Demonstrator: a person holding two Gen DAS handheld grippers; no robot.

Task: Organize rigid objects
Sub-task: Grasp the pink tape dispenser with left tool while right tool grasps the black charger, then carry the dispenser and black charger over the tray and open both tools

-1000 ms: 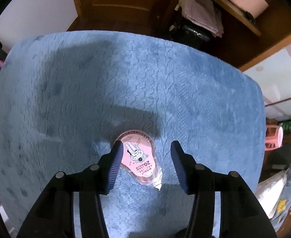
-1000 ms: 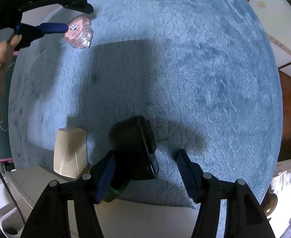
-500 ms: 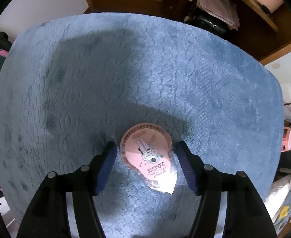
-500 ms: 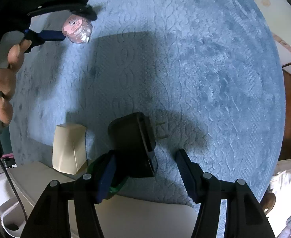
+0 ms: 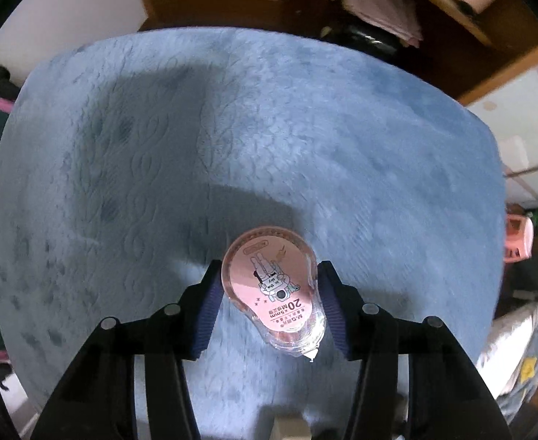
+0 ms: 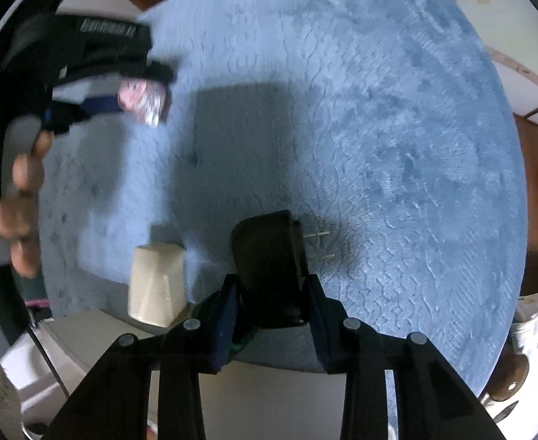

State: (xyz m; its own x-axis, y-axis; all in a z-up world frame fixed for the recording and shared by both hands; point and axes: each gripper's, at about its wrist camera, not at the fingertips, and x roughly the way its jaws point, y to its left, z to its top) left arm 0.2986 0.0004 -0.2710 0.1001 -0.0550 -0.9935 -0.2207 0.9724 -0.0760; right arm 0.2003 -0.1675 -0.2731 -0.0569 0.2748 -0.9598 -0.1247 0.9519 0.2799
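A pink correction-tape dispenser [image 5: 271, 286] with a clear shell sits between the blue pads of my left gripper [image 5: 269, 271]. The jaws are closing and both pads press its sides, holding it above the blue plush cloth [image 5: 232, 128]. In the right wrist view the same dispenser [image 6: 142, 101] hangs at the upper left in that gripper. My right gripper [image 6: 272, 282] is shut on a black power adapter [image 6: 265, 253], one pad on each flank. The adapter's two metal prongs [image 6: 318, 244] point right over the cloth [image 6: 379, 110].
A cream-coloured block [image 6: 157, 286] stands on the cloth just left of the adapter. Something green [image 6: 243, 341] shows under the right gripper's left finger. A person's hand [image 6: 23, 183] grips the left tool. A pale surface lies at the cloth's near edge, and a pink stool [image 5: 518, 238] stands at the right.
My left gripper took hold of the pink dispenser and lifted it off the cloth. My right gripper's jaws shut on the black adapter, which had lain loose between them.
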